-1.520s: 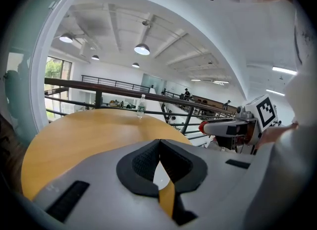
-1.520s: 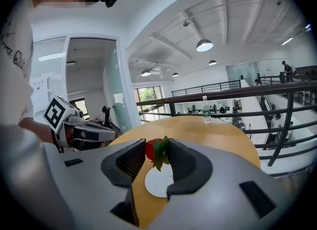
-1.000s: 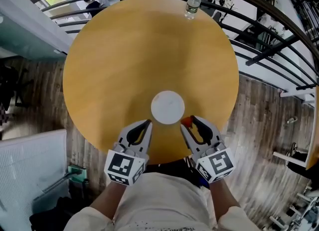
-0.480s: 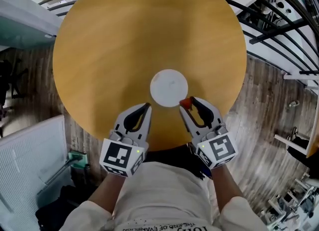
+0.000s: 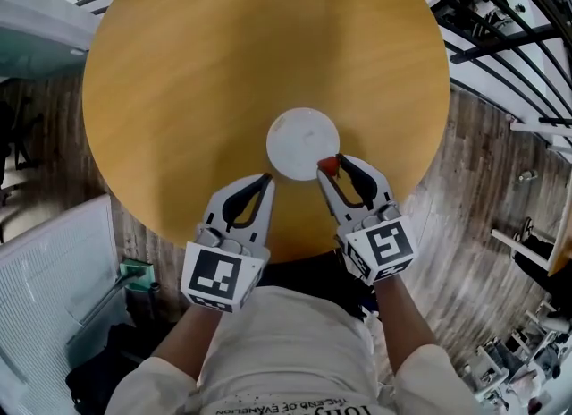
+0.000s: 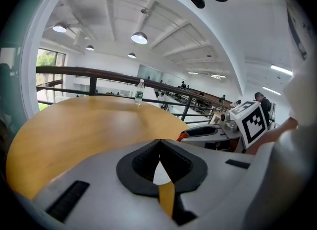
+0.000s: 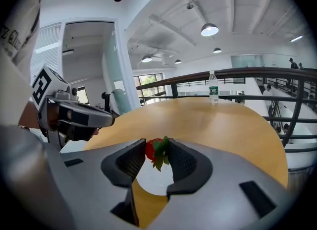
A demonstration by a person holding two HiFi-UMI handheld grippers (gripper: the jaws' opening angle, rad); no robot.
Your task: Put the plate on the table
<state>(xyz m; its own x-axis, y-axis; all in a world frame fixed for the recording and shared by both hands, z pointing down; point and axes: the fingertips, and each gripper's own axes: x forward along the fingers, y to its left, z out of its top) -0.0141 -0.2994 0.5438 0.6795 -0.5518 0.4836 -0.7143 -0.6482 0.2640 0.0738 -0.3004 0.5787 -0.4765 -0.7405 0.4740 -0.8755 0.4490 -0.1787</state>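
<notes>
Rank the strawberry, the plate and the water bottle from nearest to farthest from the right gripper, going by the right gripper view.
1. The strawberry: held in the fingers of the right gripper.
2. The plate: on the table, just below and ahead of the fingers.
3. The water bottle: upright at the table's far edge.

The left tool [image 5: 265, 182] has its two jaws pressed together at the tips. The right tool [image 5: 331, 170] is just beside it, its jaws pinching a red strawberry [image 7: 151, 149]. Both tools point forward, away from the person's body.
</notes>
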